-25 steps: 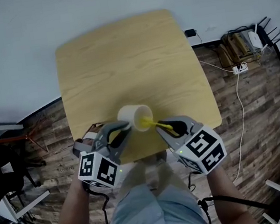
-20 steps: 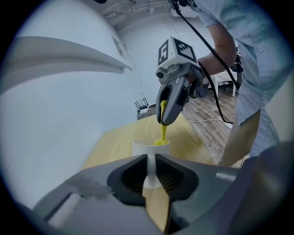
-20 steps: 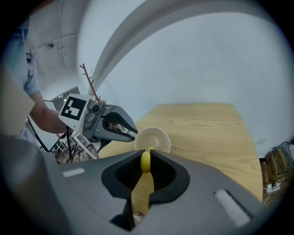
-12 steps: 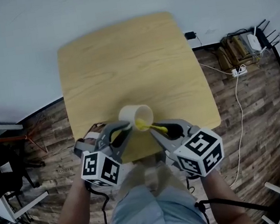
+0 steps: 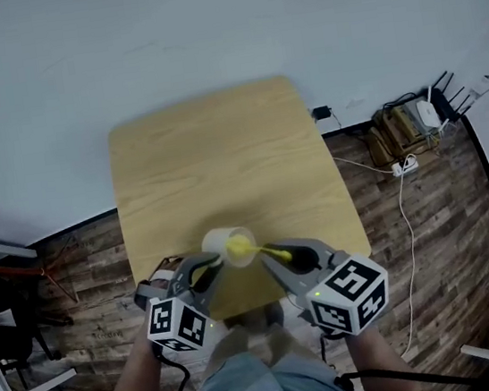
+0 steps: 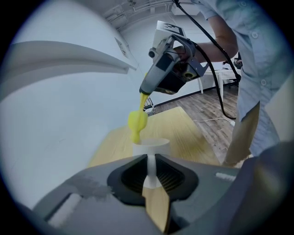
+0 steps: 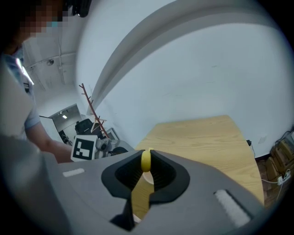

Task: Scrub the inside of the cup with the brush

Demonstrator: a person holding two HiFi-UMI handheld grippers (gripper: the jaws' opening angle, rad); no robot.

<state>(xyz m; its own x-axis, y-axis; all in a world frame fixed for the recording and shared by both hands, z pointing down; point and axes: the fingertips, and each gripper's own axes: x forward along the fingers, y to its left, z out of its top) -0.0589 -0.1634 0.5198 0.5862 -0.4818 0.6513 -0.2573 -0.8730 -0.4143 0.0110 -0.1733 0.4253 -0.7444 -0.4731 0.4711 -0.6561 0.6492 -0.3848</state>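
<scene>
Yellow brush [image 5: 243, 249], clamped by right gripper [image 5: 277, 253], has lifted above left gripper's [image 5: 210, 262] pinched cup [image 5: 217, 238].

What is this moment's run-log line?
left gripper: shut on white cylindrical cup | right gripper: shut on yellow brush | brush head: at cup mouth

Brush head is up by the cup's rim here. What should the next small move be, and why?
Probably lower the right gripper so the brush goes down into the cup. In the left gripper view its yellow head hangs at or above the rim, apparently clear of the inner wall, while the left gripper pinches the cup's wall and steadies it for scrubbing.
</scene>
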